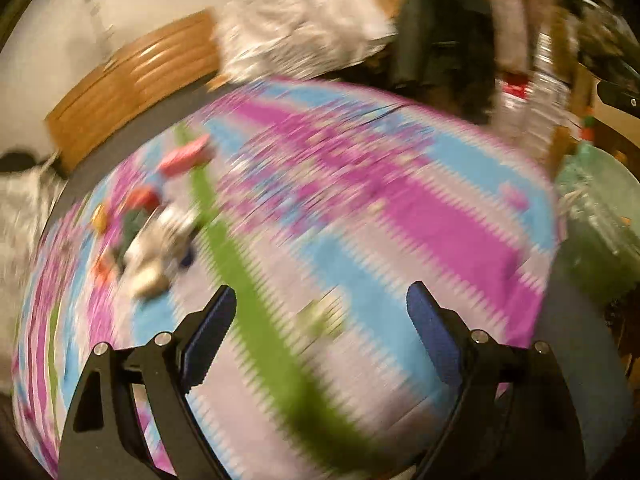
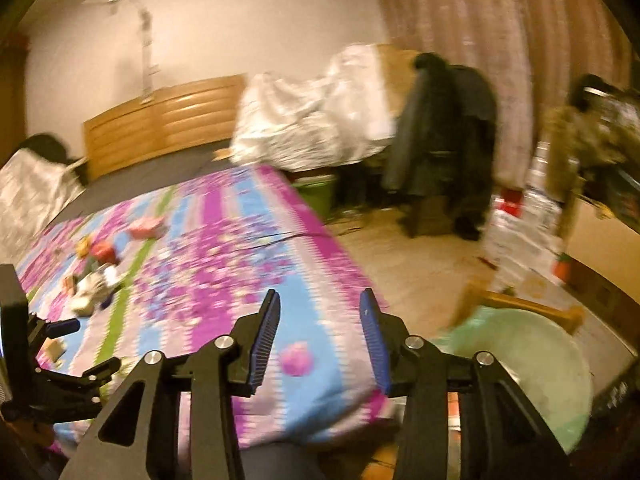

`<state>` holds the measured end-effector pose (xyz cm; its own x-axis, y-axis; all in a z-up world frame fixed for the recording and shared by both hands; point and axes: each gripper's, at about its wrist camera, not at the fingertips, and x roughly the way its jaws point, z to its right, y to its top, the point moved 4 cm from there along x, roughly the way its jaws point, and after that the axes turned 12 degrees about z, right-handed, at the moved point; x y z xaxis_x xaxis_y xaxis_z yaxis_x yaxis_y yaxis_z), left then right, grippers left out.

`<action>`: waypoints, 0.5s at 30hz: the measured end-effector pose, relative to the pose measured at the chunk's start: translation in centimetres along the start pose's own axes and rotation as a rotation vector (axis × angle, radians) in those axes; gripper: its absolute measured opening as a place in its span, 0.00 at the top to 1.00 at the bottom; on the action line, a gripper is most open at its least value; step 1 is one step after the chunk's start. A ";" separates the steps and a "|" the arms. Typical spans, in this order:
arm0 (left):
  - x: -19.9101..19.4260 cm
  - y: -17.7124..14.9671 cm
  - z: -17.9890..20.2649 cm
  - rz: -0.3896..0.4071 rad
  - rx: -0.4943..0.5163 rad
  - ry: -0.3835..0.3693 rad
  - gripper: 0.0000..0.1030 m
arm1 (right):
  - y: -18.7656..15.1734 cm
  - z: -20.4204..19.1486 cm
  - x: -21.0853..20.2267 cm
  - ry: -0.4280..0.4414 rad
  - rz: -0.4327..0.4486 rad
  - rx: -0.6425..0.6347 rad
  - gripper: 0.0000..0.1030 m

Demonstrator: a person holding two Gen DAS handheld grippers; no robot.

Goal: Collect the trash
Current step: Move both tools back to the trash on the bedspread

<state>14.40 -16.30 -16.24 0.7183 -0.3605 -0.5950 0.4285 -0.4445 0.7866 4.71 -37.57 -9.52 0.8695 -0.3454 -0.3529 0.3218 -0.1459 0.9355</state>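
Observation:
A pile of trash [image 1: 156,236] lies on the bed's striped pink, blue and green sheet [image 1: 360,184], far left of my left gripper [image 1: 320,300], which is open and empty above the sheet. A small pale scrap [image 1: 320,314] lies between its fingers. A pink packet [image 1: 184,156] lies beyond the pile. In the right wrist view the pile [image 2: 94,276] is at the left, and a pink scrap [image 2: 296,358] lies on the sheet between the fingers of my right gripper [image 2: 320,312], which is open and empty. The left gripper [image 2: 60,328] shows at the left edge. Both views are blurred.
A green bag-lined bin [image 2: 520,364] stands at the bed's right corner; it also shows in the left wrist view [image 1: 596,220]. A wooden headboard [image 2: 160,120], a white bundle [image 2: 312,120], dark coats [image 2: 444,128] and stacked bottles [image 2: 524,220] stand beyond.

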 end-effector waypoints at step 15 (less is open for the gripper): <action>-4.1 -9.5 -17.1 -0.041 -0.208 0.193 0.19 | -4.8 -20.0 6.9 0.378 -0.212 -0.164 0.42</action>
<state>16.74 3.42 -18.47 0.7808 -0.1739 -0.6001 0.5482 -0.2702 0.7915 16.63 -20.68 -16.10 0.8438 0.0433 -0.5348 0.5359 -0.0173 0.8441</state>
